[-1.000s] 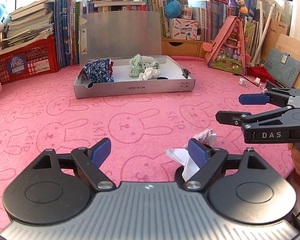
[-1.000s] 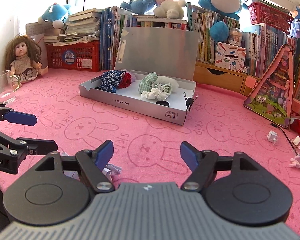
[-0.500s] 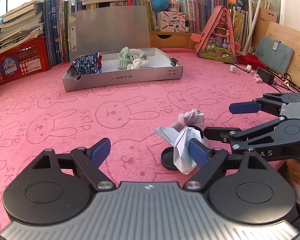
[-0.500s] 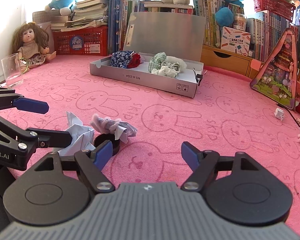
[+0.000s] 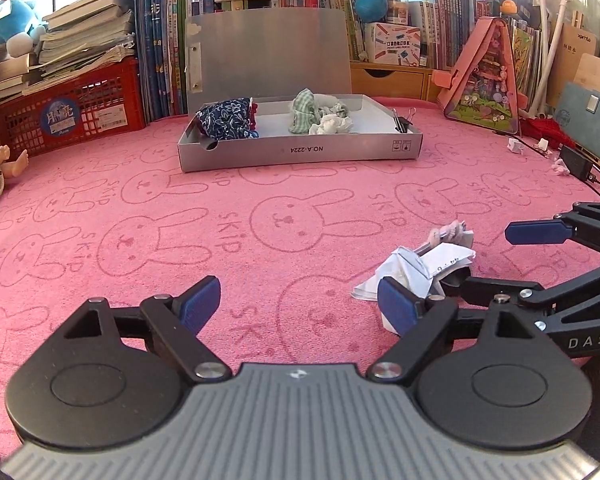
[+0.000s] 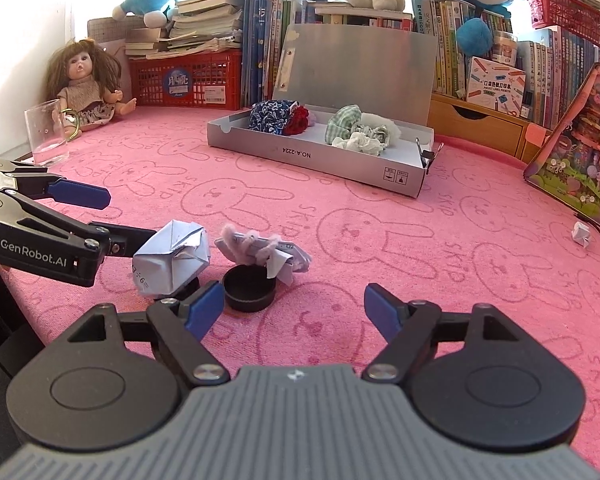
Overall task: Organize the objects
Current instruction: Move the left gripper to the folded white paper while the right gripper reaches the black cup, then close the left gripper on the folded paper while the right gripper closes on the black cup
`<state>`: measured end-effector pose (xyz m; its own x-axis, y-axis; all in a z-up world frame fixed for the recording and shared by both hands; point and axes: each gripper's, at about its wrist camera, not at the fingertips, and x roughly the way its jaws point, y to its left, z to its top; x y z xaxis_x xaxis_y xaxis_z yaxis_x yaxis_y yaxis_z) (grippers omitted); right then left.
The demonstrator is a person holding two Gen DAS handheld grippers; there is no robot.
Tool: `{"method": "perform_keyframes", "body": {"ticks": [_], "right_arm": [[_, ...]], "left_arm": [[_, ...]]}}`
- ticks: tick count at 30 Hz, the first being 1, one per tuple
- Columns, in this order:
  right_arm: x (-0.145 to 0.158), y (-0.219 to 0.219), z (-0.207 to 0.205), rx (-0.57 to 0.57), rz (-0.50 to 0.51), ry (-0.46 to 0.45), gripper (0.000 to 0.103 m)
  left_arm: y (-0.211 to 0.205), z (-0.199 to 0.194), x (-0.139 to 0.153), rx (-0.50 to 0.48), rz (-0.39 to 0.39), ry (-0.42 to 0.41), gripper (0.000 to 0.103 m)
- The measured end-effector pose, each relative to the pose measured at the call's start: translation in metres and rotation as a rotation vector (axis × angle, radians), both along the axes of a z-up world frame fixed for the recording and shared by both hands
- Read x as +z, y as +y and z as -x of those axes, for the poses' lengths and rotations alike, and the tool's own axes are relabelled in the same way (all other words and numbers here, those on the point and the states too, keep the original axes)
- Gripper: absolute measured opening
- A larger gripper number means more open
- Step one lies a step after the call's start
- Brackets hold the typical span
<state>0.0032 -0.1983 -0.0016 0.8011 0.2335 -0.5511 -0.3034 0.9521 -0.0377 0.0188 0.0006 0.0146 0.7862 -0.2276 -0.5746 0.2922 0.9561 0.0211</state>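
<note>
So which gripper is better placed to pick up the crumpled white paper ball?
Left, probably: the left gripper is open with one fingertip right beside the crumpled white paper ball. The right gripper is open nearer the black round cap.

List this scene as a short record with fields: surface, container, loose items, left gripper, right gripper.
surface: pink rabbit-print cloth
container: grey box, lid up, holding bunched fabrics
loose items: crumpled paper; black round cap with a paper-and-fuzzy-wire bundle lying over it
left gripper: open, nothing held, its right finger beside the crumpled paper
right gripper: open, nothing held, the cap just ahead of its left finger
</note>
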Motion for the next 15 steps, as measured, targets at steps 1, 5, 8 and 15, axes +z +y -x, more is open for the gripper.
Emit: {"method": "perform_keyframes", "body": {"ticks": [1,5,8,15], "right_arm": [[0.000,0.002,0.000,0.004,0.000,0.000,0.086],[0.000,0.008,-0.001,0.017,-0.017,-0.006,0.087],[-0.001,0.017,-0.003,0.026,-0.012,-0.010,0.087],[-0.004,0.031,-0.013,0.041,-0.028,-0.009,0.088]], "left_arm": [[0.000,0.001,0.000,0.003,0.000,-0.004,0.089],[0.003,0.002,0.003,0.015,0.011,-0.015,0.089],[0.007,0.005,0.007,0.020,0.024,-0.024,0.089],[0.011,0.012,0.011,0.016,0.041,-0.030,0.089]]}}
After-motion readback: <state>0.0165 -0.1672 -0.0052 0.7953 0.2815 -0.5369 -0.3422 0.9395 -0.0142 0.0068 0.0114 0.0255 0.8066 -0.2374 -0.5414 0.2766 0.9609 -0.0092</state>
